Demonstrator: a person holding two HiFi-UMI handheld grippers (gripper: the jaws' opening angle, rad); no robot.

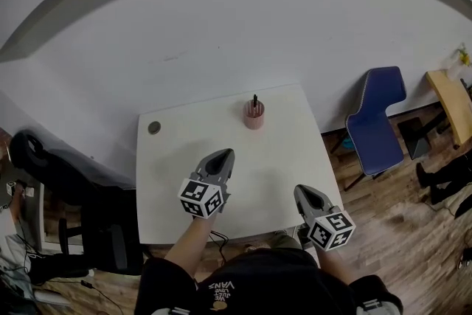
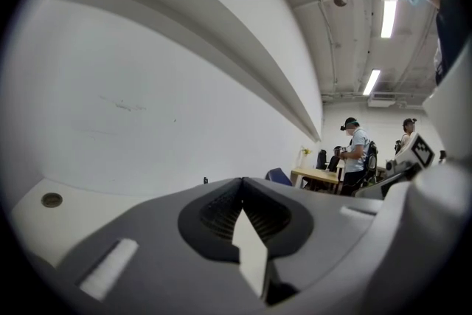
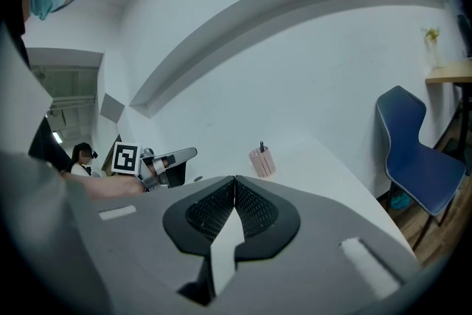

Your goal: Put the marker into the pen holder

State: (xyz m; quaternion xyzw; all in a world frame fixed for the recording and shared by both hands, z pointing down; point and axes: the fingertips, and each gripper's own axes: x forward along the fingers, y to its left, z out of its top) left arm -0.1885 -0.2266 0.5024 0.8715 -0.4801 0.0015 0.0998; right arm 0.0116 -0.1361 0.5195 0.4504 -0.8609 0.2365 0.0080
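A pink pen holder (image 1: 254,115) stands near the far edge of the white table (image 1: 280,158), with a black marker (image 1: 255,100) upright in it. The right gripper view shows the same pen holder (image 3: 262,161) and marker (image 3: 261,147) far ahead. My left gripper (image 1: 221,159) hovers over the middle of the table, jaws shut and empty. My right gripper (image 1: 304,193) hangs near the table's front right corner, also shut with nothing in it. Both stay well short of the holder.
A small round dark disc (image 1: 153,127) lies at the table's far left corner. A blue chair (image 1: 376,118) stands right of the table, beside a wooden desk (image 1: 448,103). A black office chair (image 1: 51,166) is at the left. People stand in the background (image 2: 358,158).
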